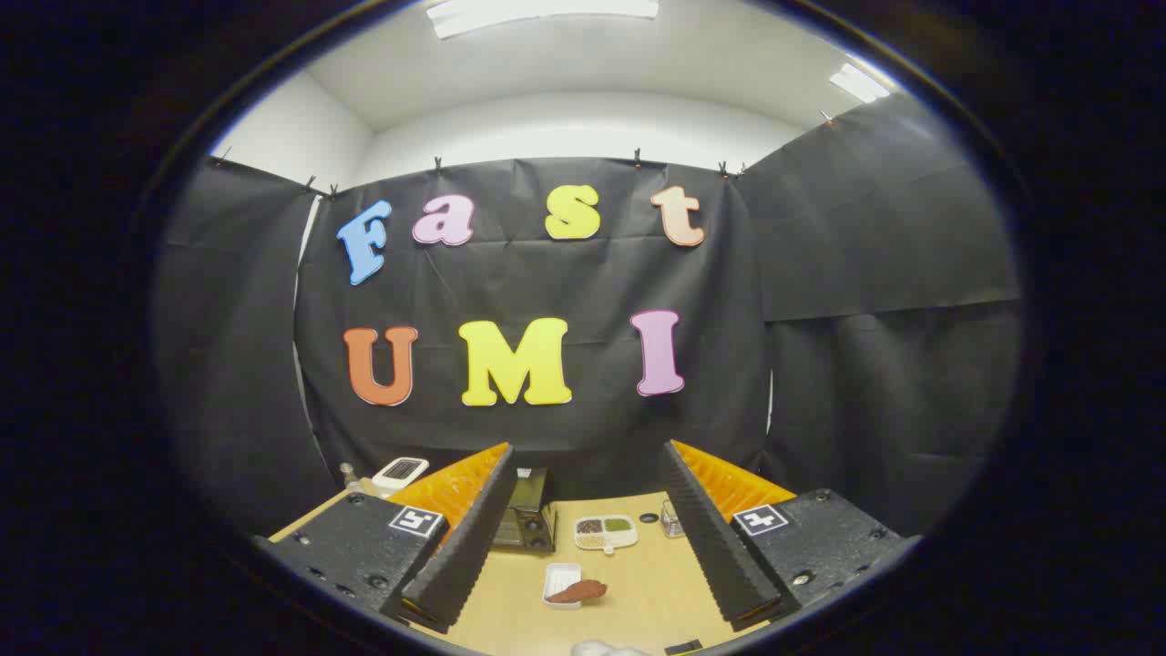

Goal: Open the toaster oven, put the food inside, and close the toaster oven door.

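Claw [588,538] high above pale wooden counter [638,592], fingers spread wide, gripping nothing.
Dark boxy toaster oven [526,515] at far side, just beside left finger, door state unclear; reddish-brown food piece [577,591] on small white tray [559,581] nearer, between fingers. Advised: descend toward oven door handle first, approach square-on, leave food untouched.

A: Where does everything lie relative to the toaster oven [526,512] on the table [638,592]?

B: Right of it sits a divided dish [606,532], farther right a small jar [671,519]. Nearer the gripper [588,533] than the oven lies the food [578,591] on a tray [558,579], between the spread fingers. Left of the oven stands a scale [401,471].
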The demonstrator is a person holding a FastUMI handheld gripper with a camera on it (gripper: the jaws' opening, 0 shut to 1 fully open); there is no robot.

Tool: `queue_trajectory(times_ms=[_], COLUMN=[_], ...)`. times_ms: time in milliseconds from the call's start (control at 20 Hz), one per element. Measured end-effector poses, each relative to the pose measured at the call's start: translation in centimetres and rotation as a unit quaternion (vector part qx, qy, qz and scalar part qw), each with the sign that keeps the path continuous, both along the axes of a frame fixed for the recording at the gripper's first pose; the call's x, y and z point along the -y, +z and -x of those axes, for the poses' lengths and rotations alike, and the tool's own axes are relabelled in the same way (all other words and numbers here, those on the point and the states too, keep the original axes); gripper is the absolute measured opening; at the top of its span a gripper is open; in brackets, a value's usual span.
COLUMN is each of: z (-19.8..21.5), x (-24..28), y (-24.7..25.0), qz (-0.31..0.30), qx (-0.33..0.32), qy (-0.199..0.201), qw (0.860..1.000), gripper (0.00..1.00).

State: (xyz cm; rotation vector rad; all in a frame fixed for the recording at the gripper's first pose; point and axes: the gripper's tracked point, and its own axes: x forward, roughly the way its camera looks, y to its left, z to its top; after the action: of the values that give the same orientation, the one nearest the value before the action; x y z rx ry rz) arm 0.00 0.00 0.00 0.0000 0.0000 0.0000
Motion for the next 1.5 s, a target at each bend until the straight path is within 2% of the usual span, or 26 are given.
queue_trajectory(times_ms=[450, 850, 1000, 1150, 1300, 1500], z=[-0.4, -2.0, -4.4, -7.8, -12.1, -18.1], x=[-1.6, -2.9, -5.2, -8.9, -13.0, -18.6], y=[0.5, 0.4, -0.3, -2.1, -5.0, -11.9], qz=[0.009, 0.023, 0.016, 0.026, 0.030, 0.022], qx=[0.003, 0.003, 0.006, 0.003, 0.004, -0.029], qy=[0.002, -0.018, -0.026, -0.011, -0.001, 0.022], qw=[1.000, 1.000, 1.000, 1.000, 1.000, 0.999], gripper=[1.00, 1.00, 1.00, 1.00, 1.00, 1.00])
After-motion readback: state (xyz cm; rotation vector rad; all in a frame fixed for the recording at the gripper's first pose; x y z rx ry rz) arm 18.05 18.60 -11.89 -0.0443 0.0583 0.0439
